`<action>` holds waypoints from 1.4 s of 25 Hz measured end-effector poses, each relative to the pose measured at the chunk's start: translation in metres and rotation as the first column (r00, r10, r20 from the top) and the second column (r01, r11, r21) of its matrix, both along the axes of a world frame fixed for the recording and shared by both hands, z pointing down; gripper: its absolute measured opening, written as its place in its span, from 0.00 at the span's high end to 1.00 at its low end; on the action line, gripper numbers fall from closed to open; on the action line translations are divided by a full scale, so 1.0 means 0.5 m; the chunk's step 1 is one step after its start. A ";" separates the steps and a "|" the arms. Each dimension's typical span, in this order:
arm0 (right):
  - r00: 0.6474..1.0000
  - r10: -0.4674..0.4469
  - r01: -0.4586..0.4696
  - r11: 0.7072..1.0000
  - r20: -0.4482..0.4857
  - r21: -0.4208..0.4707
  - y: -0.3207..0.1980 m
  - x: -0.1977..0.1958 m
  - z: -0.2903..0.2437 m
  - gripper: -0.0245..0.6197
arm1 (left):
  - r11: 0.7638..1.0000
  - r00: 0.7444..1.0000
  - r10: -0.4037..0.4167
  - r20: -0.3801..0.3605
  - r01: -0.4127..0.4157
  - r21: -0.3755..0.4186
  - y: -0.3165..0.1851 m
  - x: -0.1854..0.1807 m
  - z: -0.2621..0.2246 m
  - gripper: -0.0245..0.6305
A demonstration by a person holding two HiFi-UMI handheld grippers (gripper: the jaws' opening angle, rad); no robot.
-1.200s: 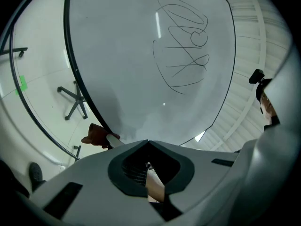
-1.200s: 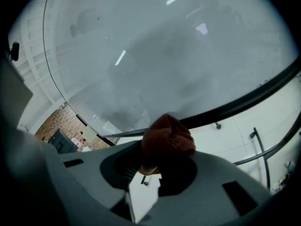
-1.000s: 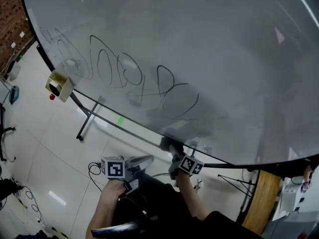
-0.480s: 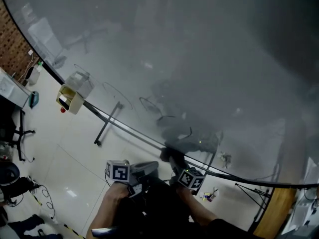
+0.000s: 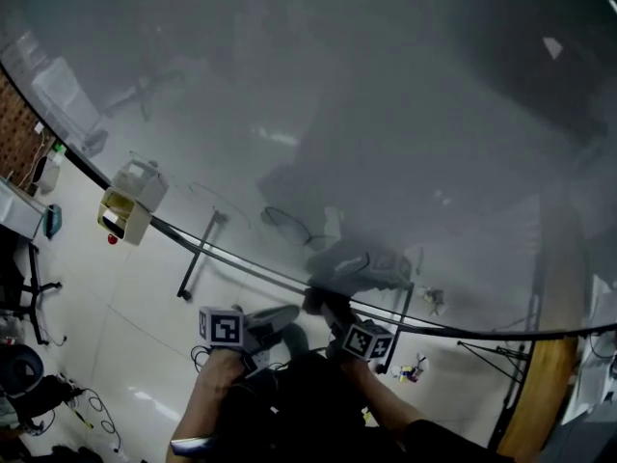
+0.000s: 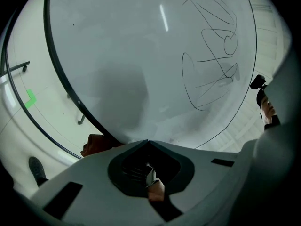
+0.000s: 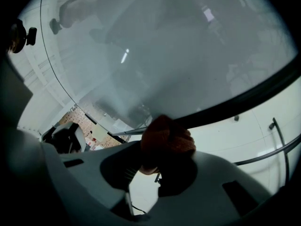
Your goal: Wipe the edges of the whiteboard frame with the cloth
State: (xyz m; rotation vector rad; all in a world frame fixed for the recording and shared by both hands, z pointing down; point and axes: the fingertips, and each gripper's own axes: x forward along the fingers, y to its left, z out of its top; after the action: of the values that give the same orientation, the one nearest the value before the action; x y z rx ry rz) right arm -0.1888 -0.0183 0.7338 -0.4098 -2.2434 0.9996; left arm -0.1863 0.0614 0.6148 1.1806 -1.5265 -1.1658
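Observation:
The whiteboard (image 5: 366, 114) fills the upper head view, its dark frame (image 5: 241, 263) curving along the bottom edge. My right gripper (image 5: 323, 307) is shut on a reddish-brown cloth (image 5: 316, 299), which is pressed against the frame. In the right gripper view the cloth (image 7: 167, 138) bulges between the jaws of the right gripper (image 7: 162, 157) and touches the dark frame (image 7: 244, 100). Just left of it my left gripper (image 5: 289, 313) is shut and holds nothing. In the left gripper view the jaws of the left gripper (image 6: 148, 145) meet below the frame (image 6: 61, 79), with the cloth (image 6: 96, 144) peeking out at their left.
A yellowish holder box (image 5: 125, 208) hangs on the frame at the left. The board's stand leg (image 5: 198, 254) runs down to the pale tiled floor. Cables (image 5: 96, 413) lie on the floor at the lower left. A wooden panel (image 5: 530, 394) stands at the right.
The head view has tilted, so the board's scribbles and the holder box sit differently in the picture. Both grippers stay at about the same spot on the bottom frame, the cloth still pressed to it.

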 end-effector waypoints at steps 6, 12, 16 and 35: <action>0.994 0.105 -0.106 0.993 0.008 0.055 0.033 -0.026 -0.003 0.81 | 0.996 0.996 0.089 -0.006 -0.089 0.029 0.077 0.000 -0.008 0.97; 0.977 0.213 -0.212 0.969 0.010 0.123 0.096 -0.064 0.006 0.81 | 0.992 0.991 0.128 0.035 -0.128 0.012 0.230 -0.030 -0.005 0.97; 0.971 0.239 -0.241 0.957 0.027 0.160 0.131 -0.086 -0.003 0.81 | 0.987 0.987 0.153 0.040 -0.155 0.033 0.295 -0.028 -0.002 0.97; 0.989 0.140 -0.145 0.977 0.040 0.155 0.334 -0.190 0.008 0.81 | 0.997 0.998 0.064 0.007 -0.064 0.050 0.428 -0.087 0.008 0.97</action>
State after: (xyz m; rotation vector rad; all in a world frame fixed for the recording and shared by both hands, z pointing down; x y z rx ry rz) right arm -0.2839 0.1489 0.7377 -0.1979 -2.3853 0.8836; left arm -0.2296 0.2756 0.6189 1.2575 -1.4601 -1.1650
